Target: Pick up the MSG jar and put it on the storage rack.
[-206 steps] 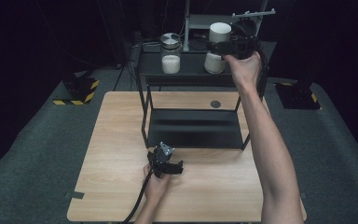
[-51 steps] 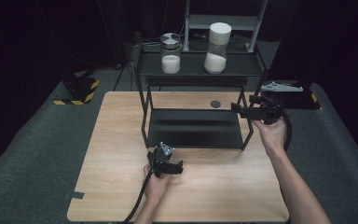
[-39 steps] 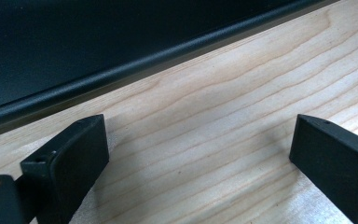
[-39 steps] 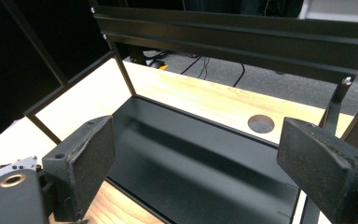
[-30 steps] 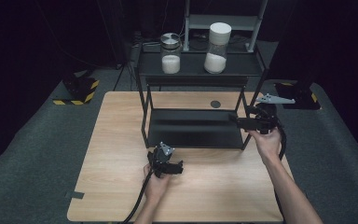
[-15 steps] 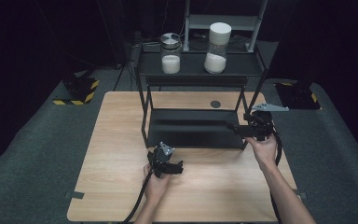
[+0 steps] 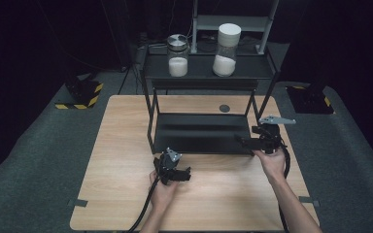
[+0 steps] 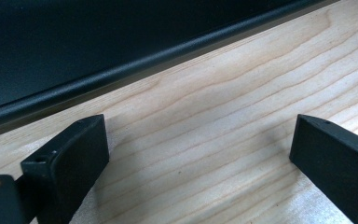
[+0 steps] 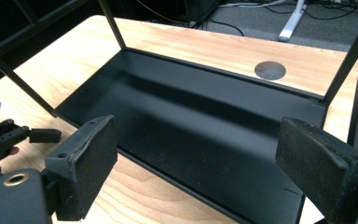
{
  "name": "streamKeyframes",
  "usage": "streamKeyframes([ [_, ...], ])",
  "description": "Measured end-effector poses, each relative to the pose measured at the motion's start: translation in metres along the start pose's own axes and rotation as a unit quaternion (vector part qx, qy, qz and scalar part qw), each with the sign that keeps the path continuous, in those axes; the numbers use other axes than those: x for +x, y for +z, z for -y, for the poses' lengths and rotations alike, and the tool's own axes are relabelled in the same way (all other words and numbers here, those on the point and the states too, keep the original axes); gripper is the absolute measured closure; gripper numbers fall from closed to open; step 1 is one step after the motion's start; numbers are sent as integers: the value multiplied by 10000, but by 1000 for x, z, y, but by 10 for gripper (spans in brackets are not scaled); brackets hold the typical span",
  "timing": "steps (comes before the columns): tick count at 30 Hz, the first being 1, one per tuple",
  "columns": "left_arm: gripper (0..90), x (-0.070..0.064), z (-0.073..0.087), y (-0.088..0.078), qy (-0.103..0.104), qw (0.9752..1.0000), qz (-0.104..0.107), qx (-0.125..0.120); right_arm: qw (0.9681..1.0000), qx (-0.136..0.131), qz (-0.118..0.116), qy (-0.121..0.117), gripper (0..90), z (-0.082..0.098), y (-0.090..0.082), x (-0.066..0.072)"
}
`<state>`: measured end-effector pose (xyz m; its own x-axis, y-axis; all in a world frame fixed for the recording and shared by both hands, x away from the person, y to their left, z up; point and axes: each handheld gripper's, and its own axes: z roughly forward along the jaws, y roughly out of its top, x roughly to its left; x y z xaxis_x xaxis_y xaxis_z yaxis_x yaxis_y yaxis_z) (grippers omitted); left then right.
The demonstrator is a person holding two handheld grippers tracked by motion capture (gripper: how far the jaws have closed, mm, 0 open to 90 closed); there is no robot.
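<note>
Both grippers are held over the wooden desk (image 7: pixel 126 145), with the black metal rack (image 7: pixel 201 133) taken as landmark. The left gripper (image 7: pixel 187 175) is seen just in front of the rack's front edge, near its left front corner, low over the desk. Its fingers (image 8: pixel 70 161) are spread wide, with only bare wood between them and nothing pinched. The right gripper (image 7: pixel 240 141) is held at the rack's right front corner, pointed leftward across the lower shelf (image 9: pixel 205 135). Its fingers (image 9: pixel 86 163) are spread too, nothing pinched, and the lower shelf is seen through the gap. Two jars are stood on the rack's top shelf: a steel-lidded jar (image 7: pixel 178 56) toward the left and a taller white-lidded jar (image 7: pixel 226 50) toward the right, both part-filled with white powder and well apart from both grippers. A round grey hole (image 7: pixel 224 108) is seen in the desk behind the rack.
</note>
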<state>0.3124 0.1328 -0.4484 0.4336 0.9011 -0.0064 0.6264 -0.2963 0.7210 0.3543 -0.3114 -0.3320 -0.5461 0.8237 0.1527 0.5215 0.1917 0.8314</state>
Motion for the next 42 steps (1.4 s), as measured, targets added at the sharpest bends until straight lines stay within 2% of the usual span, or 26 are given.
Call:
streamKeyframes([
  [15, 44, 0, 0, 0, -1, 10000, 1, 0, 9998, 211, 24, -16, 119, 23, 15, 5],
  [22, 44, 0, 0, 0, -2, 10000, 0, -1, 9996, 260, 29, 64, 120, 37, 21, 6],
  [32, 44, 0, 0, 0, -3, 10000, 1, -2, 9987, 476, 175, 11, 123, 52, 32, 13],
  [39, 44, 0, 0, 0, -5, 10000, 2, -2, 9982, 554, 186, 121, 122, 62, 37, 12],
  [42, 44, 0, 0, 0, -3, 10000, 1, -2, 9978, 602, 261, 138, 123, 66, 39, 15],
])
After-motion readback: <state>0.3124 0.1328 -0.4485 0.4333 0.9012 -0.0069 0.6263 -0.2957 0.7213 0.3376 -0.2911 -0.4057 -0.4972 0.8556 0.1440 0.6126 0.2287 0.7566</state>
